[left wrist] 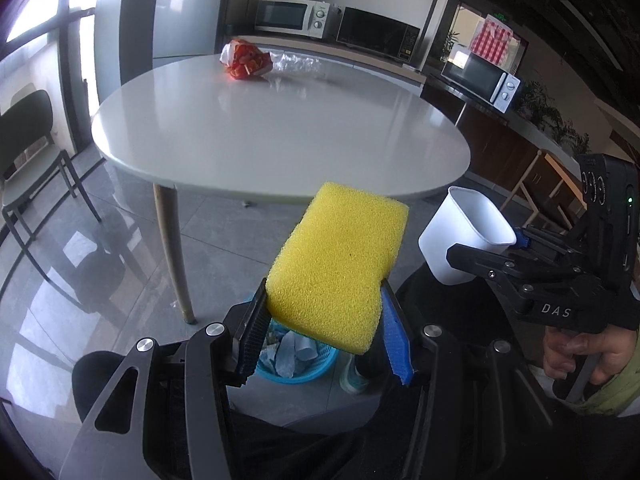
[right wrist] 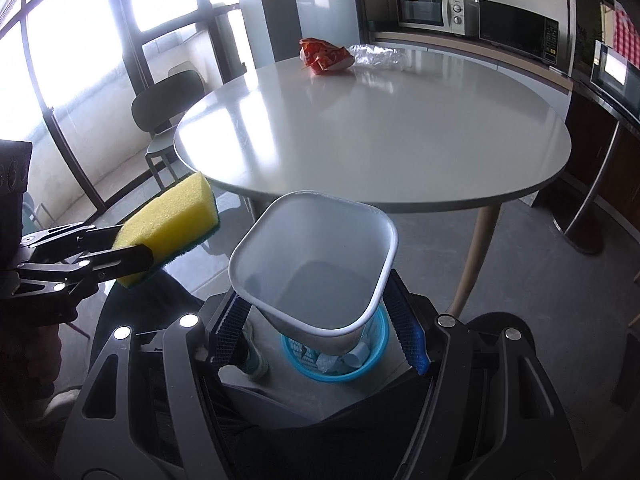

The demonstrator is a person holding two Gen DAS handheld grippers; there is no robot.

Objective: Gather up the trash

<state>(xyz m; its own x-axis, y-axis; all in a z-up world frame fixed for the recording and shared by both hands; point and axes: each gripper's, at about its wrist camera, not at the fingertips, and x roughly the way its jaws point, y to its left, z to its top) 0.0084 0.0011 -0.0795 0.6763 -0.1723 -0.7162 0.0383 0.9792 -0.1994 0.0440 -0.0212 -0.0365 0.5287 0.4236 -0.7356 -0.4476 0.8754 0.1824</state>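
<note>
While the left tongs [left wrist: 324, 320] grip a sponge [left wrist: 340, 264] and the right tongs [right wrist: 320, 320] a cup [right wrist: 316, 264], the basket [right wrist: 340, 374] holds scraps; a wrapper [left wrist: 248, 60] and plastic [left wrist: 296, 62] remain on the bench [left wrist: 280, 132].

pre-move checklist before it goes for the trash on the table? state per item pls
1. Left tool shut on the yellow sponge: ok.
2. Right tool shut on the white cup: ok.
3. Cup empty, mouth facing the table: ok.
4. Trash left to collect: not ok, the orange wrapper and clear plastic lie at the far edge of the table.
5. Path across the table to them free: ok.
6. Blue basket on the floor below both tools, already holding scraps: ok; room left, cannot tell.
</note>
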